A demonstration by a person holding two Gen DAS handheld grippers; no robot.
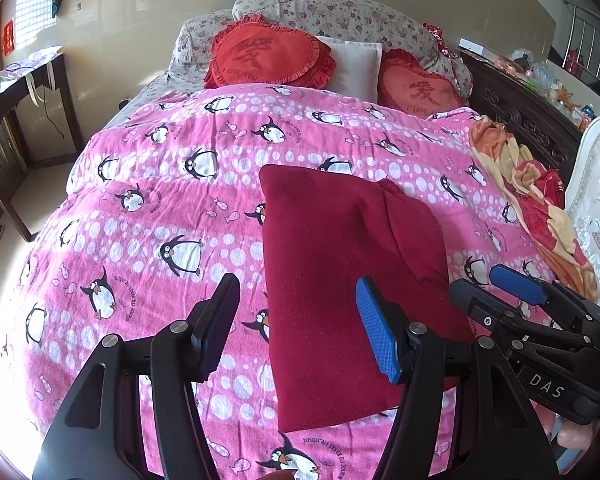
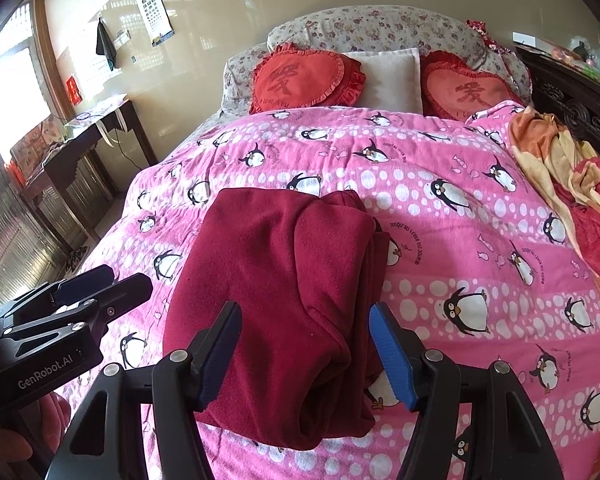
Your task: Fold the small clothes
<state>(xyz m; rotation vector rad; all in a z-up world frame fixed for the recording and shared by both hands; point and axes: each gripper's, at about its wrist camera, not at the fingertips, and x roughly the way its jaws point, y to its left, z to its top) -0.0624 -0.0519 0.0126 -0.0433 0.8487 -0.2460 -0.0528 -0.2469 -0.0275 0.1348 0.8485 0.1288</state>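
A dark red garment [image 1: 340,280] lies folded into a long rectangle on the pink penguin bedspread [image 1: 160,208]. It also shows in the right wrist view [image 2: 284,300], with stacked layers along its right edge. My left gripper [image 1: 300,332] is open and empty, above the garment's near left edge. My right gripper [image 2: 304,356] is open and empty, its jaws standing to either side of the garment's near end, above it. The right gripper shows in the left wrist view [image 1: 496,284] beside the garment's right edge. The left gripper shows in the right wrist view [image 2: 104,284].
Two red heart cushions [image 1: 268,56] and a white pillow [image 1: 356,64] lie at the bed's head. A crumpled orange-red blanket [image 1: 532,200] lies along the right side by a dark carved headboard [image 1: 520,116]. A dark wooden desk [image 1: 20,92] stands left.
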